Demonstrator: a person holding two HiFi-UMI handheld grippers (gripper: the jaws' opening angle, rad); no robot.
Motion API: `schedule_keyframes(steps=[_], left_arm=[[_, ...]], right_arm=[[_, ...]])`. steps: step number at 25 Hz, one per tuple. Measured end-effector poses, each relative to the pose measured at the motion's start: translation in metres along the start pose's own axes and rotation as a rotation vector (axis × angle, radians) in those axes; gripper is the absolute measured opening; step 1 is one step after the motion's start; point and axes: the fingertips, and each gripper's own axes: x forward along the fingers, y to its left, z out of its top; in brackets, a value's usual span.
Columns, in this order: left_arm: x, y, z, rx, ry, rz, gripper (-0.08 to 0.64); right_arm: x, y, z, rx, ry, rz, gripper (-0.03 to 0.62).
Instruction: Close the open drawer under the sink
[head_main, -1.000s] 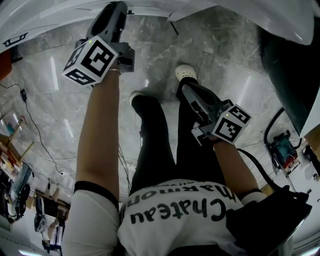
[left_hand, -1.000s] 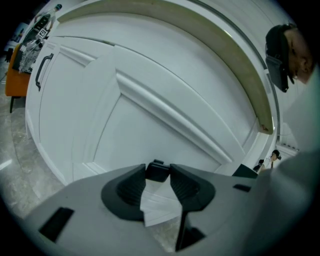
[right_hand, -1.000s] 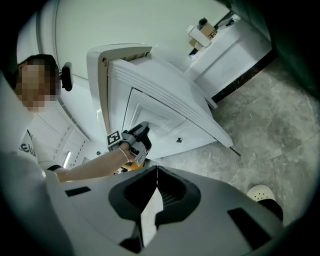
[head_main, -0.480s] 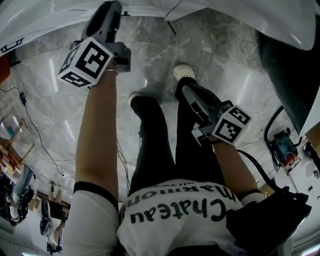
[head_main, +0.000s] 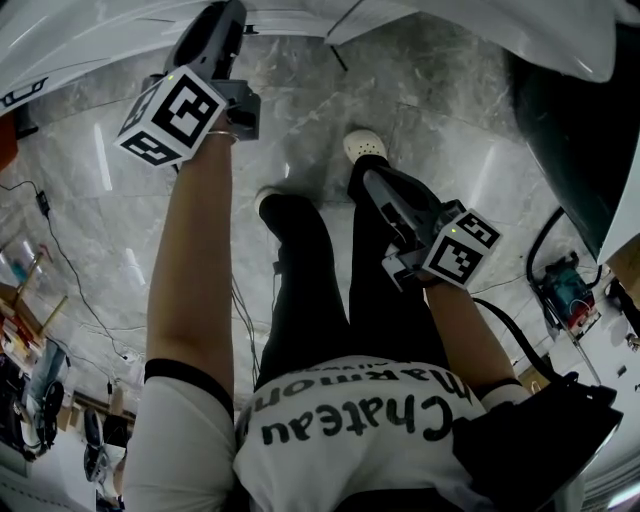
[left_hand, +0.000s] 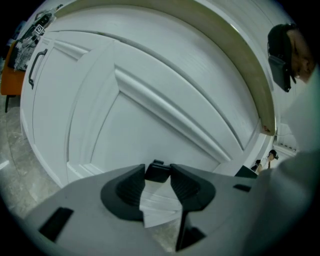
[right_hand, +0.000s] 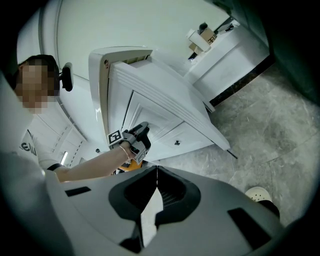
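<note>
A white panelled drawer front (left_hand: 150, 100) fills the left gripper view. In the right gripper view the drawer (right_hand: 165, 100) sticks out from the white vanity under the sink. My left gripper (left_hand: 157, 172) holds a small black knob (left_hand: 157, 170) at the front, with both jaw tips against it. The head view shows that gripper (head_main: 230, 14) reaching up to the white cabinet (head_main: 300, 15); the right gripper view shows it (right_hand: 142, 131) at the panel. My right gripper (head_main: 375, 180) hangs in front of the person's legs, away from the drawer, its jaws (right_hand: 156, 172) shut with nothing between them.
The person's legs and a white shoe (head_main: 365, 145) stand on the grey marble floor. A second small knob (right_hand: 176, 143) sits lower on the front. A power tool (head_main: 565, 295) with black cables lies at the right. A black bar handle (left_hand: 35, 67) is on a neighbouring door.
</note>
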Motion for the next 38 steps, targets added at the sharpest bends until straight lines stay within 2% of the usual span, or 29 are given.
schedule_keyframes(steps=[6,10,12,15,20,22,24,27,29,31,33,34,38], left_arm=[[-0.001,0.0,-0.004,-0.053,0.064,0.019,0.146],[-0.002,0.005,-0.005,-0.106,0.079,0.069,0.146],[0.0,0.008,-0.005,-0.125,0.072,0.053,0.147],[0.007,0.012,-0.006,-0.125,0.081,0.023,0.147],[0.015,0.007,-0.01,-0.114,0.1,0.051,0.147],[0.015,0.008,-0.011,-0.058,0.109,0.078,0.147],[0.012,0.011,-0.011,0.048,0.113,0.114,0.146],[0.001,0.012,0.004,0.129,0.066,0.133,0.143],[-0.016,0.005,0.023,0.165,0.019,0.104,0.128],[-0.04,-0.011,0.042,0.237,-0.009,0.032,0.096],[-0.074,-0.028,0.054,0.327,-0.009,-0.049,0.039],[-0.093,-0.034,0.057,0.354,-0.006,-0.076,0.034],[-0.167,-0.046,0.082,0.317,-0.049,-0.098,0.031]], right_arm=[[-0.008,0.027,0.001,-0.047,-0.025,-0.008,0.012],[-0.014,0.06,0.011,-0.099,-0.041,0.001,0.012],[-0.018,0.076,0.017,-0.132,-0.049,0.003,0.012],[-0.027,0.091,0.031,-0.188,-0.061,-0.005,0.012],[-0.063,0.094,0.064,-0.252,-0.109,-0.069,0.012],[-0.071,0.097,0.069,-0.268,-0.119,-0.087,0.012],[-0.074,0.101,0.071,-0.292,-0.112,-0.1,0.012],[-0.073,0.109,0.073,-0.344,-0.098,-0.116,0.012],[-0.071,0.117,0.075,-0.365,-0.098,-0.117,0.012],[-0.067,0.13,0.078,-0.377,-0.115,-0.105,0.012],[-0.057,0.149,0.083,-0.402,-0.136,-0.08,0.012],[-0.052,0.162,0.085,-0.418,-0.142,-0.062,0.012],[-0.032,0.214,0.089,-0.477,-0.154,0.012,0.012]])
